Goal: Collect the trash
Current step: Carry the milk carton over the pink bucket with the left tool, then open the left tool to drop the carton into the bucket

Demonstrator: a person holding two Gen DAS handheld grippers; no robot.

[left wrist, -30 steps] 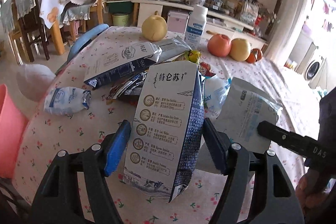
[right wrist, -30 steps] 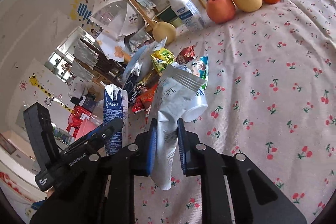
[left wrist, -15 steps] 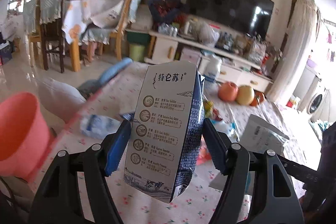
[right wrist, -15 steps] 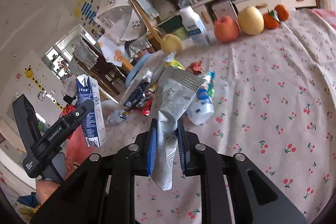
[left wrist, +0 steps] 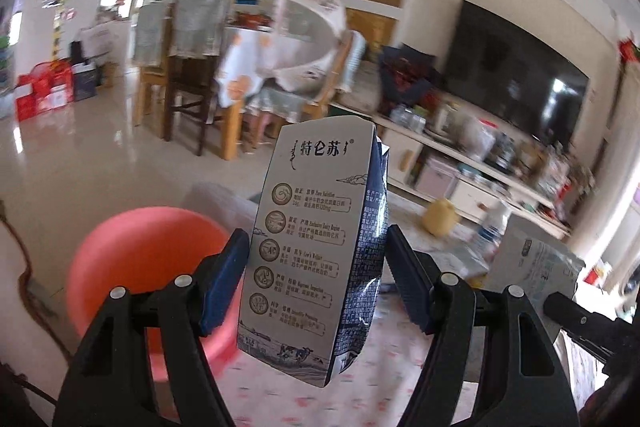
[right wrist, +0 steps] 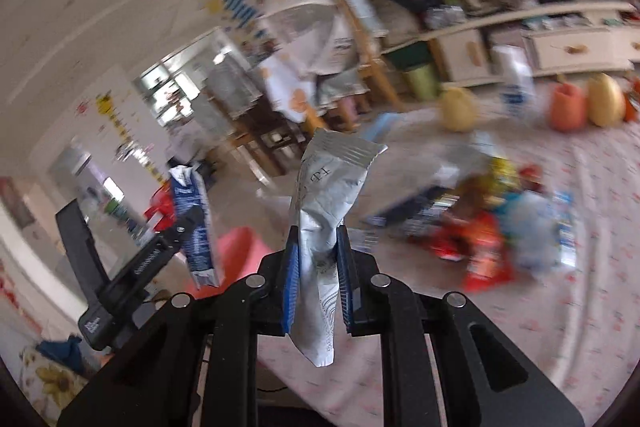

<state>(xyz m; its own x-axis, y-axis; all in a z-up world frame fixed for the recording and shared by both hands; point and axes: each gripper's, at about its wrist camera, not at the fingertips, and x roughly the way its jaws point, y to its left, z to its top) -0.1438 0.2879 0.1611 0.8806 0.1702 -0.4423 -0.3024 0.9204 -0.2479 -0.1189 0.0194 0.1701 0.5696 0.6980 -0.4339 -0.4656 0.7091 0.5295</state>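
A white and dark blue milk carton (left wrist: 316,251) stands upright in the air, with my left gripper (left wrist: 315,239) shut on its sides. Below and to its left is the pink bin (left wrist: 132,255). A crumpled silver pouch (right wrist: 332,195) is pinched at its waist by my shut right gripper (right wrist: 318,247). In the right wrist view the left gripper (right wrist: 140,259) and its carton (right wrist: 194,223) hang to the left above the pink bin (right wrist: 240,247). In the left wrist view the silver pouch (left wrist: 536,267) shows at the right edge.
A blurred pile of wrappers (right wrist: 480,235) lies on the cherry-print tablecloth (right wrist: 560,307). Behind it stand a yellow pear (right wrist: 456,109), a white bottle (right wrist: 516,87) and an orange-red fruit (right wrist: 566,107). Wooden chairs (left wrist: 188,99) and a TV shelf (left wrist: 460,155) stand beyond.
Both grippers have risen off the table and swung left with the carton and the pouch. The pink bin has come from the frame edge to just below the left gripper.
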